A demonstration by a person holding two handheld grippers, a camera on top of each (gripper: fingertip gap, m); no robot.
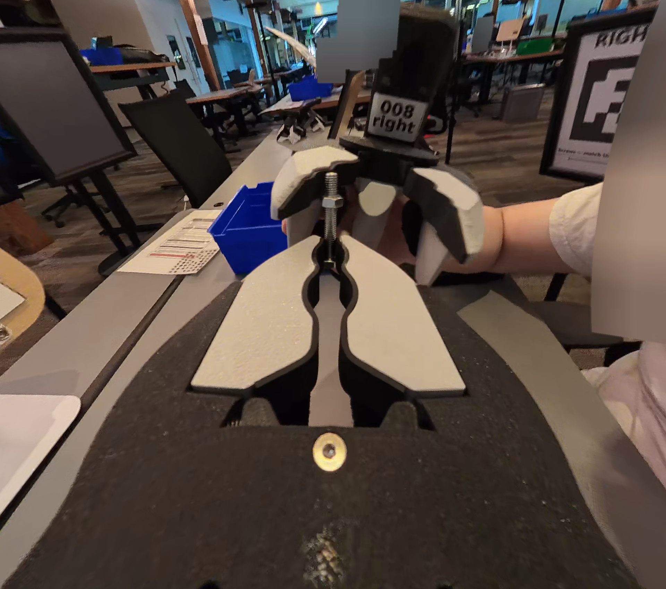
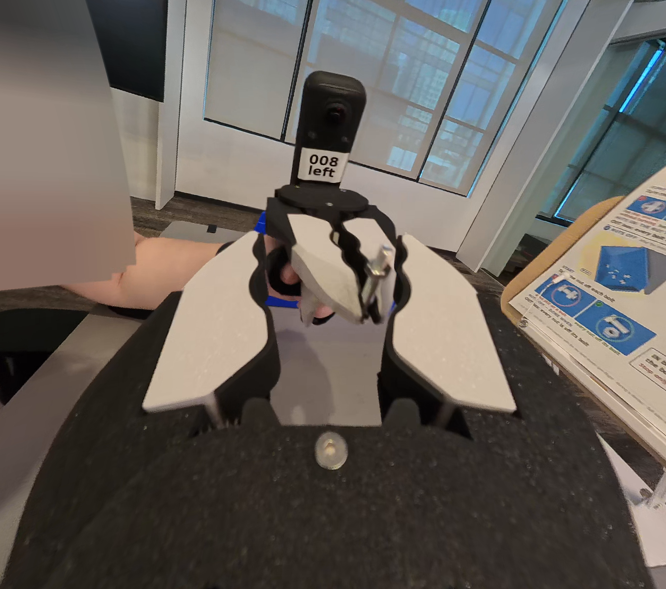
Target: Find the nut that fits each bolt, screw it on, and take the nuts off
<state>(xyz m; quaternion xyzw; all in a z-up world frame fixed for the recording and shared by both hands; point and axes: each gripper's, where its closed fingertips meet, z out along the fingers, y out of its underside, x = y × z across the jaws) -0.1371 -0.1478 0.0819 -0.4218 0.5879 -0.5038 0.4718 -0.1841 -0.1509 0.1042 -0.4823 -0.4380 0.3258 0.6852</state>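
Blue bin (image 1: pixel 252 229) just behind bolt (image 1: pixel 331 211).

Both grippers have pale grey fingers (image 1: pixel 274 312) on black mounts; the person wears a white sleeve (image 1: pixel 573 229).

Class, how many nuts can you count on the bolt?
1: the nut sits partway along the bolt held by the left gripper. Others may be hidden in the blue bin.

Bolt (image 1: pixel 331 211) head hidden between left gripper (image 1: pixel 331 249) fingertips; blue bin (image 1: pixel 248 229) half hidden.
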